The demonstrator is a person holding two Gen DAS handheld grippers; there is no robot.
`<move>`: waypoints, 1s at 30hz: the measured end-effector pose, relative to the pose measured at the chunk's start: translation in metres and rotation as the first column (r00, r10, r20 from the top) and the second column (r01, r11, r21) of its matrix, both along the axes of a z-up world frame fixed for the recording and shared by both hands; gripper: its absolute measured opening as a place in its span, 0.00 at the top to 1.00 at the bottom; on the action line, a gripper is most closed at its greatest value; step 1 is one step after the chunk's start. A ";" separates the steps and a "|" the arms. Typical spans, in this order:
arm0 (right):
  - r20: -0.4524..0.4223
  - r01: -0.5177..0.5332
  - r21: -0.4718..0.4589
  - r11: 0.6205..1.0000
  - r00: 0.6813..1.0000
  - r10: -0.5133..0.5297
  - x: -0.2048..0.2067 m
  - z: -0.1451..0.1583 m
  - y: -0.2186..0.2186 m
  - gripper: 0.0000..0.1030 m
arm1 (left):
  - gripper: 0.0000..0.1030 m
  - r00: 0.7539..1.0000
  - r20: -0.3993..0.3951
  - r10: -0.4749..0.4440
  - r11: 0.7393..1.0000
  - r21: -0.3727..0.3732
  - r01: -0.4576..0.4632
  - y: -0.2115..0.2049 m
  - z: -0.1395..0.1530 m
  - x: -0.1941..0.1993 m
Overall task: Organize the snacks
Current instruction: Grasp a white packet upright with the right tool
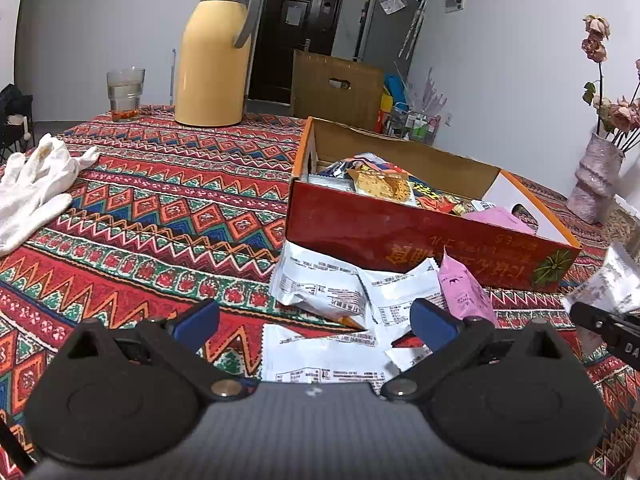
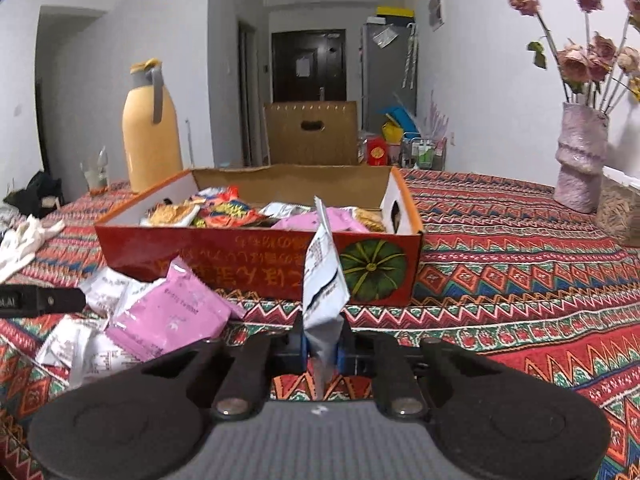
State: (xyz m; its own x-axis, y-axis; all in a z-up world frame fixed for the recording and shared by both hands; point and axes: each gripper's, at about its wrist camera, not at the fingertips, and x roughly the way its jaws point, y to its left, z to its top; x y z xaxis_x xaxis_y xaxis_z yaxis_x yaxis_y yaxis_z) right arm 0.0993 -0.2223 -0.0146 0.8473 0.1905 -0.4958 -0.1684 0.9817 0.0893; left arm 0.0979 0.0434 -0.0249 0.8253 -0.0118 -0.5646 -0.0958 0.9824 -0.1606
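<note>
My right gripper [image 2: 322, 346] is clamped on a white foil snack packet [image 2: 323, 280], which stands upright between the blue pads, lifted clear of the table's patterned red cloth [image 2: 520, 280] just in front of the red cardboard box [image 2: 256, 264] of snacks. My left gripper [image 1: 314, 320] hangs open with nothing between its fingers, above the loose white packets [image 1: 320, 284] and a pink packet [image 1: 464, 292] lying against the box's near wall.

Loose packets [image 1: 332, 292] before open box [image 1: 400, 236]
</note>
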 end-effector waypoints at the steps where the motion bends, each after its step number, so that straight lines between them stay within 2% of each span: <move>1: 0.005 0.006 0.006 1.000 1.000 -0.006 -0.001 0.000 -0.002 0.88 | 0.00 1.000 0.002 0.002 1.000 0.004 -0.002 0.000 0.001 -0.001; 17: 0.046 0.031 0.078 0.997 0.998 -0.035 -0.013 -0.002 -0.020 0.88 | 0.00 0.998 0.006 0.055 0.997 0.062 -0.055 0.016 0.024 -0.008; 24: 0.054 0.036 0.106 0.994 0.998 -0.042 -0.014 -0.006 -0.025 0.88 | 0.00 0.996 -0.047 0.076 0.993 0.093 -0.071 0.027 0.020 -0.002; 30: 0.051 0.030 0.135 0.990 0.998 -0.037 -0.013 -0.010 -0.029 0.88 | 0.00 0.990 -0.112 0.086 0.994 0.077 -0.077 0.027 0.010 0.008</move>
State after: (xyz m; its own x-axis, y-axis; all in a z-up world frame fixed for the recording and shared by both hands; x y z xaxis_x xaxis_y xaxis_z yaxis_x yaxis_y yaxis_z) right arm 0.0866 -0.2508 -0.0247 0.8787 0.2233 -0.4218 -0.1437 0.9666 0.2124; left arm 0.1063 0.0701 -0.0147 0.7512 0.0972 -0.6529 -0.1897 0.9791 -0.0726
